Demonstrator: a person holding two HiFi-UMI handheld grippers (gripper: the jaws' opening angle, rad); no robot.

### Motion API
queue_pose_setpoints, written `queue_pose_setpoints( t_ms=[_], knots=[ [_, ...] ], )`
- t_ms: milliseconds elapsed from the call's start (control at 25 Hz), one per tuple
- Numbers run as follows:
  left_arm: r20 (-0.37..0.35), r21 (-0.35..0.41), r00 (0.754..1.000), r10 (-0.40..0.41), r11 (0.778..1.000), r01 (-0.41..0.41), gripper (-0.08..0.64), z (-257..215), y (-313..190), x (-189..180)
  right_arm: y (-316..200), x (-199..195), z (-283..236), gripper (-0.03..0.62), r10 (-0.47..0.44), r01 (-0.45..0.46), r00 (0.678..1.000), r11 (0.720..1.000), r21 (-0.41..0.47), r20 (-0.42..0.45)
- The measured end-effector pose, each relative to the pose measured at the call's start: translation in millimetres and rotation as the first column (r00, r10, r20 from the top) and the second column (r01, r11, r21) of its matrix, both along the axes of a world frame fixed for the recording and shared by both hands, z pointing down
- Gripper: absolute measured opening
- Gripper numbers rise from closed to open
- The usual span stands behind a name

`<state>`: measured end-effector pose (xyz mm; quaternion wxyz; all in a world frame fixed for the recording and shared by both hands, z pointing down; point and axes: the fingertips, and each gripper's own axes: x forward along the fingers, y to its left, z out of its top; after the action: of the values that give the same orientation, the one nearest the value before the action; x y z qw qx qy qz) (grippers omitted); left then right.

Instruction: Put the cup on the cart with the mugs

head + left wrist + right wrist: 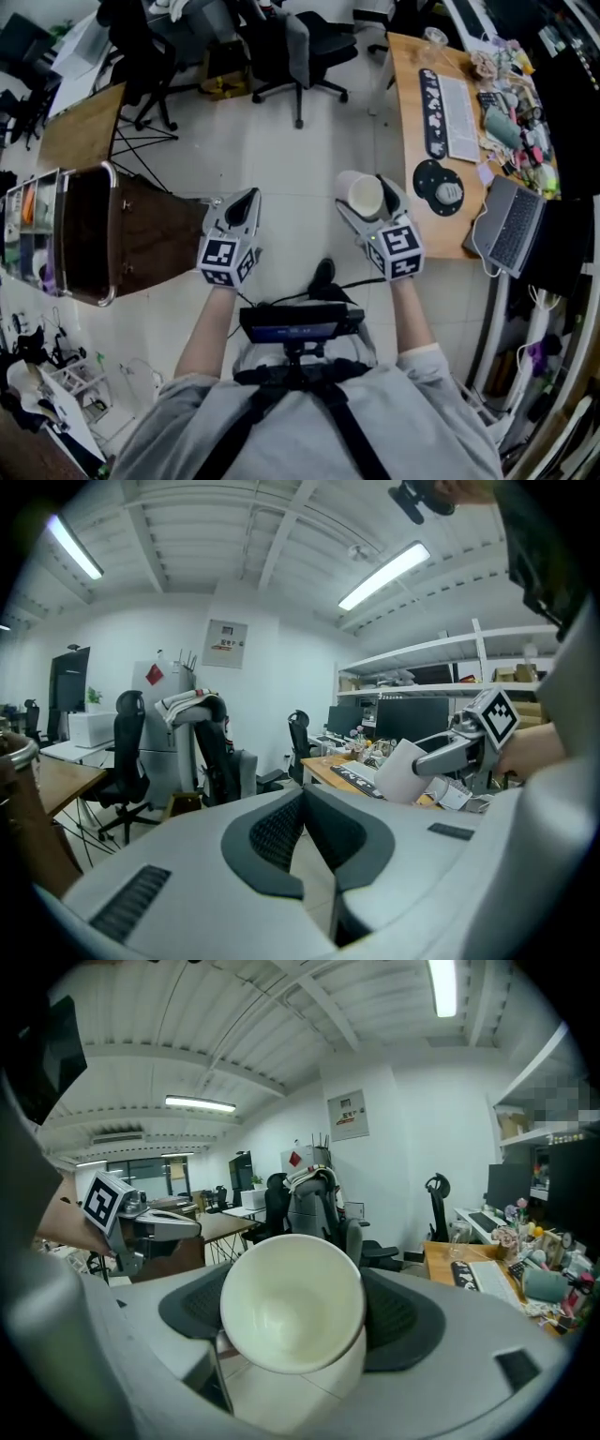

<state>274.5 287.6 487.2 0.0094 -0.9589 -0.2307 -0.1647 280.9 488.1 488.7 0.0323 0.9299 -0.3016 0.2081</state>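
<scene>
A wooden desk runs along the right side, with a keyboard and a laptop among clutter. The dark brown cart, with a metal rail round its top, stands at the left. Office chairs stand farther off on the pale tiled floor.

The person stands between cart and desk with both forearms stretched forward, roughly parallel, holding the grippers side by side at about the same height above the floor. The left forearm is bare. The right forearm comes out of a grey sleeve.

The left gripper points ahead just beside the cart's near corner. Its jaws meet at the tips with nothing between them.

The right gripper is clamped on the white cup. The cup is tilted, so its open, empty mouth faces back toward the person. It hangs over the floor close to the desk's edge, well apart from the cart.
</scene>
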Motion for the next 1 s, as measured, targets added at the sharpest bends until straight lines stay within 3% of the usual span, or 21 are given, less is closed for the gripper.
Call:
queue_pose_setpoints(
  t_ms=[280,600,800,1000],
  knots=[
    [-0.024,0.012,0.992,-0.125,0.992,0.125,0.003,-9.4,-92.0,-68.6,-110.7,-30.8,0.1,0.428,-0.157,0.157,0.987,0.988,-0.007,-0.011],
    [-0.035,0.005,0.949,-0.314,0.949,0.314,0.003,-8.6,-198.5,-168.1,-242.9,-97.1,-13.6,0.428,-0.374,0.375,0.926,0.927,0.001,-0.046],
    [-0.041,-0.001,0.897,-0.441,0.897,0.441,0.003,-8.8,-269.0,-237.4,-322.3,-147.4,-17.2,0.428,-0.490,0.491,0.869,0.871,0.004,-0.060],
    [-0.033,0.004,0.816,-0.577,0.817,0.577,0.003,-4.3,-341.1,-310.6,-405.6,-201.3,-15.3,0.428,-0.619,0.620,0.783,0.785,0.000,-0.068]
  ],
)
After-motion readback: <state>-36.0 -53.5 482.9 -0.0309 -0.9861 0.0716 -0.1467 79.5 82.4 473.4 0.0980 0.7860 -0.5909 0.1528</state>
